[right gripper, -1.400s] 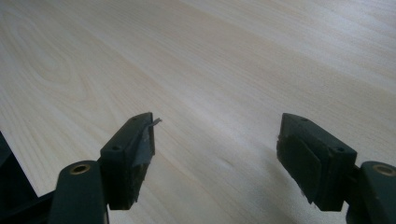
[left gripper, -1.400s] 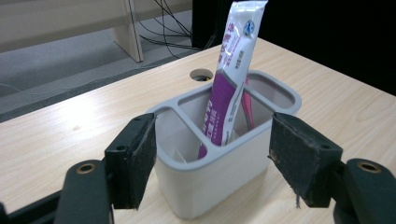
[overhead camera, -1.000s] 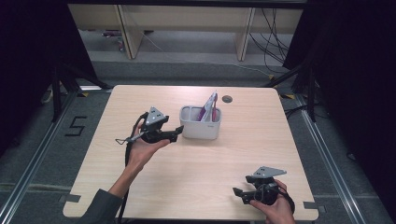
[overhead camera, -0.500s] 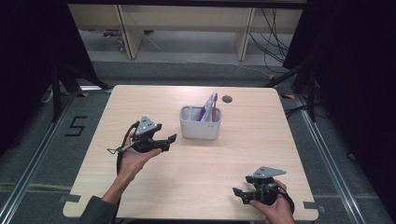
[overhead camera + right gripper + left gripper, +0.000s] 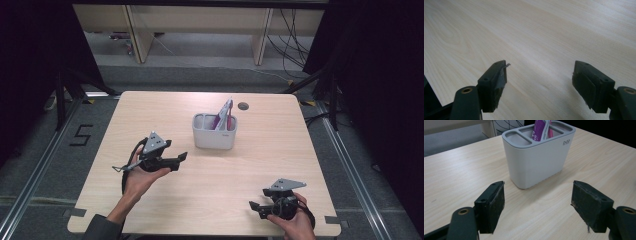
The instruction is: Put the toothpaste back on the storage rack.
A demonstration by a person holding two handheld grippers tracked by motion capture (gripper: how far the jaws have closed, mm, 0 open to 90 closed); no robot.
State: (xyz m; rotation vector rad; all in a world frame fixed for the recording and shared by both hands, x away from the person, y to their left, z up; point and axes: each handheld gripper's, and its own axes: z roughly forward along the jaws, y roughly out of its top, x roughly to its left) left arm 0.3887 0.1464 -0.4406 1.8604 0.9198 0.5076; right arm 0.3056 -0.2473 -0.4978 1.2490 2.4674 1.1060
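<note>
A light grey divided holder (image 5: 214, 131) stands upright near the table's middle, with a purple-and-white packet (image 5: 223, 114) leaning out of one of its compartments. My left gripper (image 5: 180, 159) hovers left of and nearer than the holder, open and empty. In the left gripper view the holder (image 5: 537, 152) stands just beyond the spread jaws, the purple packet (image 5: 540, 129) poking from its top. My right gripper (image 5: 254, 207) is low at the table's near right edge, open, nothing between its jaws. Its own view looks along bare wood (image 5: 544, 37).
The light wooden table (image 5: 150, 115) has a small dark round cap (image 5: 243, 106) behind the holder. Shelving legs and cables stand on the floor beyond the far edge. Dark curtains flank both sides.
My left gripper has drawn back from the holder, toward the near left of the table, still open. The right gripper has stayed in place.
</note>
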